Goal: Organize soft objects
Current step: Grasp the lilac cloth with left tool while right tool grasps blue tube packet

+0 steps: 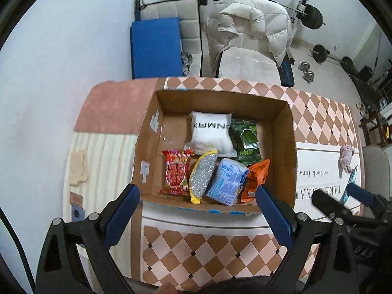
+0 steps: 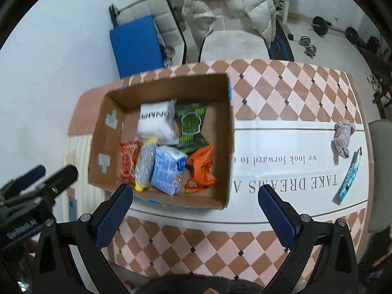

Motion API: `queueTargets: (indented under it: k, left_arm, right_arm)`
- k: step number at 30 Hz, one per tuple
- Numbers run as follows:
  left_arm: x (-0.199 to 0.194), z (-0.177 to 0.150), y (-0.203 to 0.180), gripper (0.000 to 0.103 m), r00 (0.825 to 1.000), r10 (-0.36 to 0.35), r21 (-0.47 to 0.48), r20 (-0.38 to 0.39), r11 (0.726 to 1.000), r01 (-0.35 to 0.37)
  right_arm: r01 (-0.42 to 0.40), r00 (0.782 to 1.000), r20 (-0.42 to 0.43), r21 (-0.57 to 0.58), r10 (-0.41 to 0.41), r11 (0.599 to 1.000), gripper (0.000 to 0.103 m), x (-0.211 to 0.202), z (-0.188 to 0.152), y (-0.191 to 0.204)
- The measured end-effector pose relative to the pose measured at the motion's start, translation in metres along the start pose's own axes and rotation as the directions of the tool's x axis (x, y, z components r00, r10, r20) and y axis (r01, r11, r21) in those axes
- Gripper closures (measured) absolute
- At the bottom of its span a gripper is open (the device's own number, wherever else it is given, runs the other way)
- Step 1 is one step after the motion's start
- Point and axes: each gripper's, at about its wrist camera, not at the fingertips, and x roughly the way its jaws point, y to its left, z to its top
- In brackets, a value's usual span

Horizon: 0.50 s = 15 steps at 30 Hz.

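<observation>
A cardboard box [image 1: 285, 147] on the table holds a white pillow pack [image 1: 212, 132], a green packet [image 1: 245, 139], a red packet [image 1: 176, 171], a silver and yellow scrubber [image 1: 202, 176], a blue tissue pack [image 1: 227, 181] and an orange packet [image 1: 256, 178]. My left gripper [image 1: 196, 205] is open and empty above the box's near edge. My right gripper [image 2: 193, 205] is open and empty above the near wall of the box [image 2: 103, 127]. A lilac cloth [image 2: 343, 137] and a blue flat packet [image 2: 350, 176] lie on the table at the right.
The table has a checked cloth [image 2: 281, 90] with printed words. Behind it stand a chair with a white down jacket [image 1: 250, 24], a blue mat [image 1: 154, 46] and barbells [image 1: 330, 56]. A grey chair [image 2: 382, 171] stands at the right edge.
</observation>
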Motion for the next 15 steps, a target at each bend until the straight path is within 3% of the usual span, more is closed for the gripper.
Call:
queueTargets:
  k: [7,12,15]
  left_arm:
    - [-0.014,0.026,-0.083,0.006,0.997,-0.004,0.148,0.08,0.989,-0.007]
    - [0.008,0.046,-0.171,0.006,0.998,-0.041,0.299,0.052,0.954,0.024]
    - [0.031,0.054,-0.225,0.006,0.998,-0.055,0.372,0.017,0.927,0.044]
  right_arm:
    - [0.022,0.992,0.121,0.165,-0.042,0.986,0.0,-0.044,0.002,-0.082]
    - [0.054,0.99,0.109,0.333,-0.095,0.941,0.0,-0.054,-0.003,-0.173]
    - [0.076,0.989,0.077,0.444,-0.123,0.893,0.0,-0.045,-0.009,-0.242]
